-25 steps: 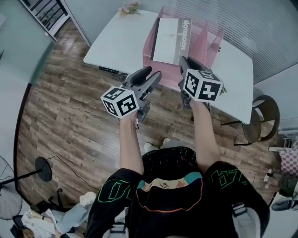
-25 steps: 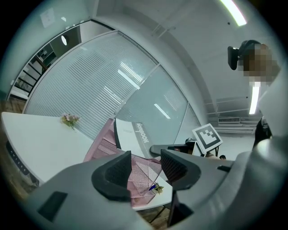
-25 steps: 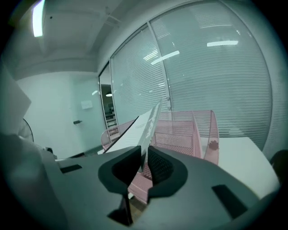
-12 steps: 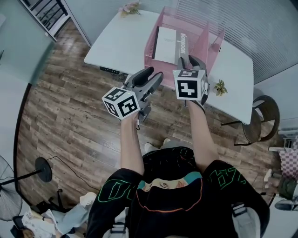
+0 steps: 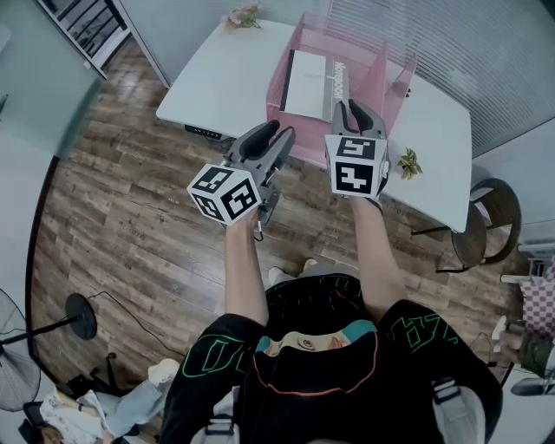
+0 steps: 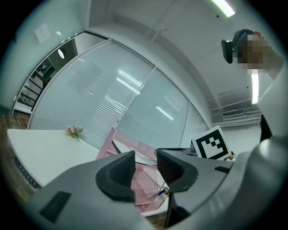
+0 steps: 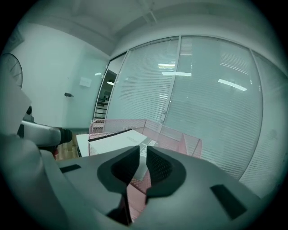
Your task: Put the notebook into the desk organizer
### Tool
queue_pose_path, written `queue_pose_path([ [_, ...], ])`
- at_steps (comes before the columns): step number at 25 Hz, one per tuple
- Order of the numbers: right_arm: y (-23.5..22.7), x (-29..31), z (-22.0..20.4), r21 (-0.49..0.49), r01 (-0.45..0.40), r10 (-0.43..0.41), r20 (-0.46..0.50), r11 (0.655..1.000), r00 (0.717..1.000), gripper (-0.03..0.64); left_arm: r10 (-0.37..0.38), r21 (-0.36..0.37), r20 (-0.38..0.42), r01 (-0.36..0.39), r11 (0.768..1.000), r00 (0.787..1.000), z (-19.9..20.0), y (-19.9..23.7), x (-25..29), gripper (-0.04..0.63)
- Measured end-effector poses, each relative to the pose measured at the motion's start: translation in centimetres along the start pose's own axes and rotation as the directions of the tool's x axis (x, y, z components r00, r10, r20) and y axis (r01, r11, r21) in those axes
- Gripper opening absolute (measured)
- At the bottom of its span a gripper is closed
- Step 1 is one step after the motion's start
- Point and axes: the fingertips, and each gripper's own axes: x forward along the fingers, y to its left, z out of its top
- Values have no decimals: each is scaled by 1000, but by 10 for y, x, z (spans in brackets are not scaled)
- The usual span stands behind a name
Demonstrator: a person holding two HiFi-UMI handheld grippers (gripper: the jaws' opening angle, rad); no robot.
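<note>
While notebook (image 5: pixel 310 82) lies in organizer (image 5: pixel 381 78), long axis away, both empty jaws closing, parted.

Upper centre of head view, the right claw (image 5: pixel 354 109) hides part of the near wall of the desk organizer (image 5: pixel 279 82); the notebook (image 5: pixel 308 74) cover print is illegibly small

Office, glass-partitioned room. Walls are glazed panels with horizontal blinds (image 7: pixel 202 99), and strip lights (image 6: pixel 222 6) run along the ceiling. A white desk (image 5: pixel 217 87) stands on a wood-plank floor (image 5: pixel 130 217). On the desk are a pink mesh desk organizer (image 5: pixel 388 74) and a small potted plant (image 5: pixel 408 162). There is a chair (image 5: pixel 471 245) beside the desk and a pedestal fan (image 5: pixel 16 379) at the room's edge.
</note>
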Motion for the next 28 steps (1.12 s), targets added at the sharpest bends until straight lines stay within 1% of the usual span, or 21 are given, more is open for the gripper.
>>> queue_pose_path([
  [2,-3,-4,6,16,-4,3,34,1000,999,30,28,46,0,-28,999,1000,4,-2,1,140],
  [4,-5,-8,12,36,-17,15,71,999,997,15,61,99,-1,-61,993,998,9,-4,0,129],
  [8,-2,-18,27,63,-83,72,164,995,984,3,131,203,22,-133,970,991,22,-8,-4,108],
  [11,4,-26,37,83,-162,138,242,983,960,3,184,272,43,-189,944,982,30,-12,-6,93],
  [13,11,-33,48,91,-229,192,305,969,933,3,225,314,74,-237,920,972,40,-13,-9,69],
  [15,17,-39,58,109,-304,244,373,946,895,3,262,344,118,-286,894,958,51,-14,-15,28],
  [17,21,-46,64,129,-369,284,427,920,858,3,298,360,162,-338,870,941,60,-14,-21,1],
  [19,25,-51,71,135,-416,314,464,899,828,2,336,365,200,-388,846,920,68,-12,-27,-5],
  [21,33,-55,78,126,-451,343,482,883,806,2,368,366,227,-429,826,902,76,-10,-34,-5],
  [24,43,-59,81,90,-464,370,480,881,795,2,427,377,239,-489,787,872,78,-7,-42,-5],
  [26,45,-60,77,72,-457,375,467,887,801,2,467,387,243,-526,757,850,76,-5,-47,-5],
  [28,46,-58,73,61,-446,374,449,893,811,2,499,390,250,-558,733,830,75,-2,-52,-5],
])
